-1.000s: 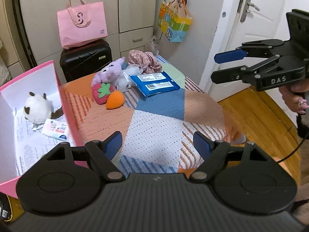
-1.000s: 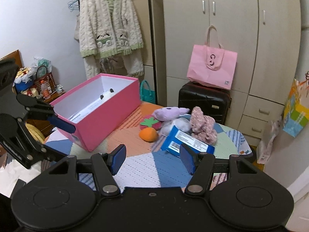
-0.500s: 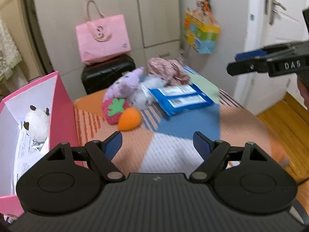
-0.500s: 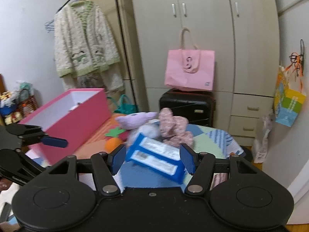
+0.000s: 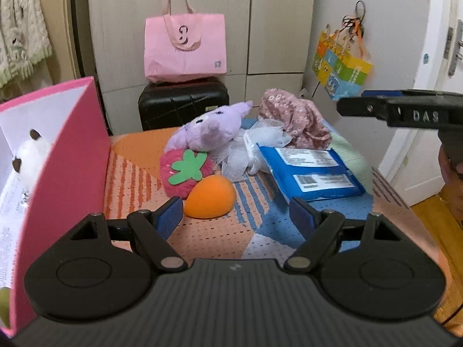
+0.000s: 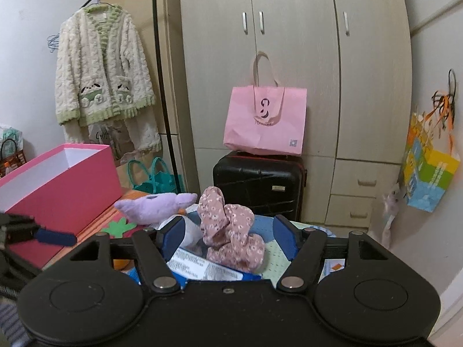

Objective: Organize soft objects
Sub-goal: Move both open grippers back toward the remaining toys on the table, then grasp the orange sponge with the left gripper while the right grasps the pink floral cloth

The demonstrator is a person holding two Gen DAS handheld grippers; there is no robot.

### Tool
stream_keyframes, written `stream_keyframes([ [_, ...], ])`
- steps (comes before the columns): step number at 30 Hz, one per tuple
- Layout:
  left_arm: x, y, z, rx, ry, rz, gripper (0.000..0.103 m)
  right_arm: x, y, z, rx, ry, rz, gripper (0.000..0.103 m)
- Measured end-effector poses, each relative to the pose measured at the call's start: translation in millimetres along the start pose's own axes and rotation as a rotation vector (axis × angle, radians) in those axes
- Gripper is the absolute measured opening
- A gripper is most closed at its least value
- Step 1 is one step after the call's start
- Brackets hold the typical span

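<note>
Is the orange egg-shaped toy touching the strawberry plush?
Touching. In the left wrist view the orange egg-shaped toy presses against the lower edge of the strawberry plush, with no tablecloth visible between them.

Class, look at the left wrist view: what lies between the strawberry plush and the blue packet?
A white mesh puff lies between the strawberry plush and the blue packet; the left wrist view shows it.

Both views are evenly lit by soft indoor light, fairly bright, without harsh glare. Faint shadows lie under the orange plush (image 5: 209, 196) on the table (image 5: 220, 237). Fisheye bending curves the wardrobe (image 6: 292, 57) doors and darkens the right wrist view's corners. The door (image 5: 439, 57) at the left wrist view's right edge looks washed out, and edges there are slightly soft.
</note>
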State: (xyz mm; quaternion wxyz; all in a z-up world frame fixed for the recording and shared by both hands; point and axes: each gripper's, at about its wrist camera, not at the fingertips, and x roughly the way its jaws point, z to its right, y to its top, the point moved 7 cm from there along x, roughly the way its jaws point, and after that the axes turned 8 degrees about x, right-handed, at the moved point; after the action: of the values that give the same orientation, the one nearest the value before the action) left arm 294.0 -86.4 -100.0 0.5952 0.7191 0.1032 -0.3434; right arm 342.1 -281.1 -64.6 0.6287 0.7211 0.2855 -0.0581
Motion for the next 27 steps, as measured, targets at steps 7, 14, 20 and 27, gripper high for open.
stream_keyframes([
  [7,23,-2,-1,0.002,0.074,-0.002,0.080,35,6,-1,0.067,-0.004,-0.049,0.077],
  [14,32,5,-13,-0.038,0.116,0.031,0.080,69,6,5,0.179,0.019,-0.135,0.079],
  [20,47,0,-22,-0.089,0.109,0.005,0.078,95,-7,21,0.281,0.012,-0.193,0.080],
  [27,55,-4,-25,-0.122,0.066,-0.024,0.077,110,-26,37,0.424,0.067,-0.266,0.076],
])
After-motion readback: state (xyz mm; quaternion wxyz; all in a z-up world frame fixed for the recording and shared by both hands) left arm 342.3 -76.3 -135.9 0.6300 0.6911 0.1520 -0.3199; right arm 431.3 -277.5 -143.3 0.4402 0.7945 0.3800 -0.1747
